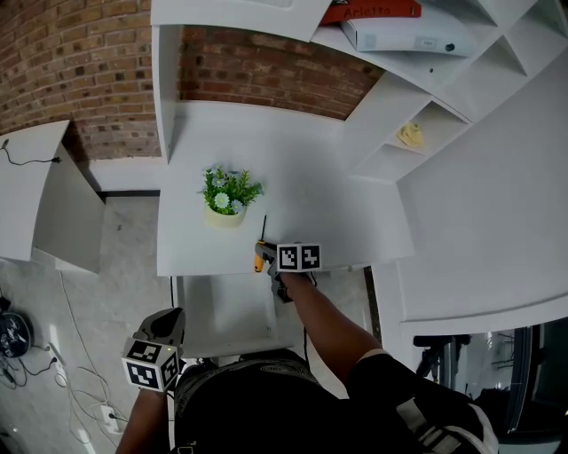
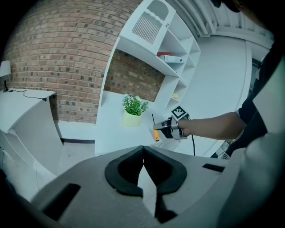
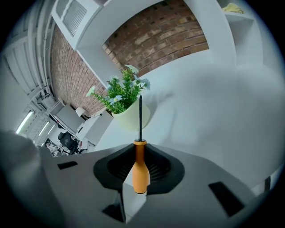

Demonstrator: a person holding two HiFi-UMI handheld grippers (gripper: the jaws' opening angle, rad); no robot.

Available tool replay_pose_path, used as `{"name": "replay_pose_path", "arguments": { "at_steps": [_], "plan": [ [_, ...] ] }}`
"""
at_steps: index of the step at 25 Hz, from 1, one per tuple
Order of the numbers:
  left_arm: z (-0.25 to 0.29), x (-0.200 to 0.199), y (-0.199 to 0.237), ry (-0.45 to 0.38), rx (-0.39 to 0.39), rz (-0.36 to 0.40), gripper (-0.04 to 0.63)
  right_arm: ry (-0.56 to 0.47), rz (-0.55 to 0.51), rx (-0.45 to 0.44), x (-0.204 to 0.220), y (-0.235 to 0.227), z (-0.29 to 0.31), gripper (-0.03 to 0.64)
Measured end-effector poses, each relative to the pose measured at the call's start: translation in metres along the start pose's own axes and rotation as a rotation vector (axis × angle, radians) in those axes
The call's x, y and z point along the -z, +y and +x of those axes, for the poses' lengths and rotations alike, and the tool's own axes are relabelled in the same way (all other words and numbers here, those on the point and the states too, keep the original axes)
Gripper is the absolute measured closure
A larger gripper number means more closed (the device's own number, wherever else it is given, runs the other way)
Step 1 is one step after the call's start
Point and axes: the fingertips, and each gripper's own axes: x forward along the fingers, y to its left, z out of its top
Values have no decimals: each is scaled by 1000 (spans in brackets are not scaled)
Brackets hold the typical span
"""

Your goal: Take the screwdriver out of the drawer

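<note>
Drawer (image 1: 222, 312) right side behind the forearm (image 1: 324, 319)

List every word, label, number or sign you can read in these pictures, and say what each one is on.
No text here can be read.
Red box on the top shelf: a line of print, too blurred to read.
White box next to it: a small label, too small to read.
Right gripper's cube and left gripper's cube: black-and-white square markers only, no words.

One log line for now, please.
right gripper: shut on screwdriver, at desk edge | left gripper: shut, empty | drawer: open
</note>
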Motion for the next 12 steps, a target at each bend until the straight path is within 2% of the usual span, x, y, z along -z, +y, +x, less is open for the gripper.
{"name": "replay_pose_path", "arguments": {
  "at_steps": [6, 12],
  "plan": [
    [-1, 3, 6, 12, -22, -17, 577, 28, 35, 16, -2, -11, 15, 543],
    [-4, 5, 9, 11, -41, -34, 577, 24, 138, 41, -1, -24, 27, 543]
  ]
}}
